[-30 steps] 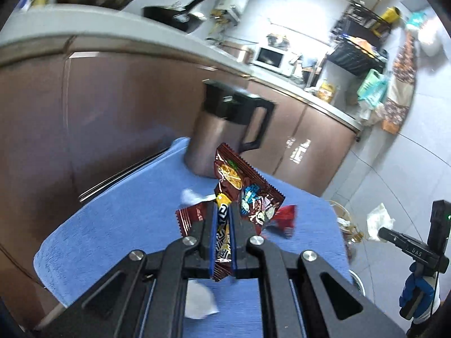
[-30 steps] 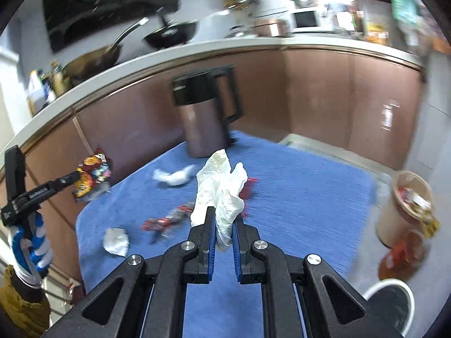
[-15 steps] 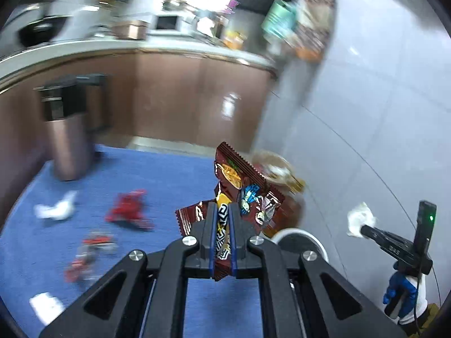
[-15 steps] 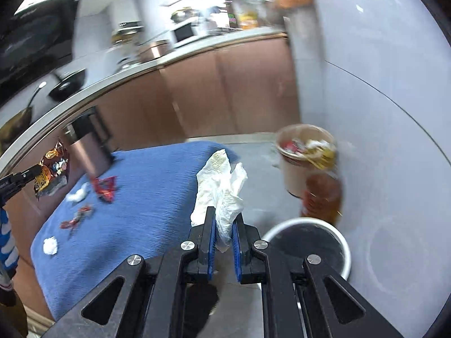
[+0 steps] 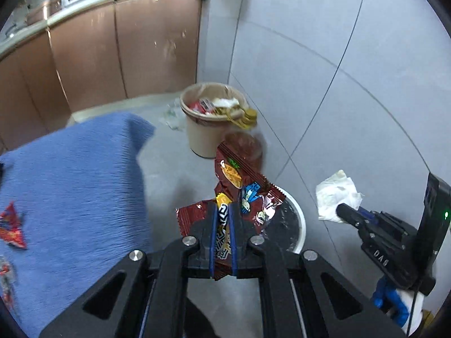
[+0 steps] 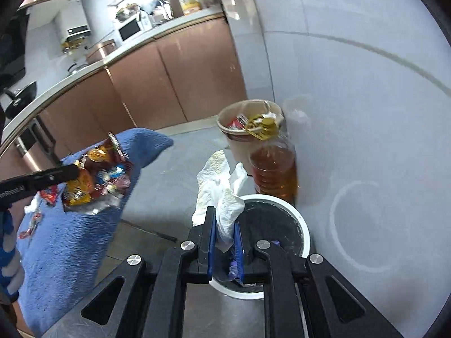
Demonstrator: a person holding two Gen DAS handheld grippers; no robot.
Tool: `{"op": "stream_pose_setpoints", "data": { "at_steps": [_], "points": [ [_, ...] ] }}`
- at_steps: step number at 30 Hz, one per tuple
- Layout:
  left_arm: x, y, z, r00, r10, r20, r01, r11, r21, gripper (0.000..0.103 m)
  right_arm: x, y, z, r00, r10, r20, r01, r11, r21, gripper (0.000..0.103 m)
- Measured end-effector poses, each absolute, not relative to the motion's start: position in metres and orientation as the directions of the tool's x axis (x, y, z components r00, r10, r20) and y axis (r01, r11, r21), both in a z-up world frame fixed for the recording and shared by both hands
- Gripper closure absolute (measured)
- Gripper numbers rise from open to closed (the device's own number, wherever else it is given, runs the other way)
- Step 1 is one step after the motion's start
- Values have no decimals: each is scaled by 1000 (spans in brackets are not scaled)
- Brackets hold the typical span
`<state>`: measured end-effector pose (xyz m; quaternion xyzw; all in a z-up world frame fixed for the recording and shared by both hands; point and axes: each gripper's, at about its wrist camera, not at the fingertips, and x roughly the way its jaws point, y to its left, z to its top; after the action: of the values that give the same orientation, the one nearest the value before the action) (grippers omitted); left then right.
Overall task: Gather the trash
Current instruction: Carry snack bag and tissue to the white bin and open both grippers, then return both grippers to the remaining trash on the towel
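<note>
Our left gripper [image 5: 222,219] is clamped on a crinkly, slippery snack wrapper [image 5: 239,186] and our right gripper [image 6: 224,225] on a soft, featherlight tissue [image 6: 217,188], both gripped low, hanging above the white-rimmed bin [image 6: 305,233], so we judge they will drop slowly

A home kitchen. Along the wall, copper-brown base cabinets [image 6: 174,79] under a pale countertop [image 6: 84,69] bearing a white microwave [image 6: 130,29], a lidded pot [image 6: 100,50] and a black pan [image 6: 21,95]. Glossy grey wall tiles [image 5: 324,64], a full beige waste bin [image 5: 210,124] on the grey floor [image 5: 180,174].
</note>
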<state>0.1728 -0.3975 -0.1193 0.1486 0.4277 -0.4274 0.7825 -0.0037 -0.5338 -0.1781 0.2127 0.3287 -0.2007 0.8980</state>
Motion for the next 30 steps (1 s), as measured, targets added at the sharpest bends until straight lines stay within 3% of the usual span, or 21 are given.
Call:
{"op": "stream_pose_setpoints", "data": {
  "at_steps": [8, 10, 12, 14, 21, 30],
  "points": [
    [182, -453, -136, 195, -541, -818, 792, 579, -195, 94, 12, -557, -203, 659, -257, -706, 550, 806, 220, 88],
    [184, -459, -141, 164, -549, -819, 786, 574, -227, 87, 11, -560, -206, 651, -269, -710, 564, 797, 215, 73],
    [187, -460, -145, 130, -566, -814, 773, 572, -274, 63, 7, -561, -206, 645, -294, -705, 582, 787, 203, 52],
    [186, -459, -144, 116, -584, -803, 766, 567, -302, 54, 4, -561, -205, 639, -310, -704, 592, 783, 191, 50],
    [183, -445, -135, 118, -607, -786, 764, 561, -318, 53, -1, -558, -198, 636, -325, -700, 594, 785, 176, 48],
    [179, -394, -106, 263, -608, -749, 750, 617, -237, 53, 5, -542, -181, 672, -309, -673, 548, 819, 171, 46]
  ]
}}
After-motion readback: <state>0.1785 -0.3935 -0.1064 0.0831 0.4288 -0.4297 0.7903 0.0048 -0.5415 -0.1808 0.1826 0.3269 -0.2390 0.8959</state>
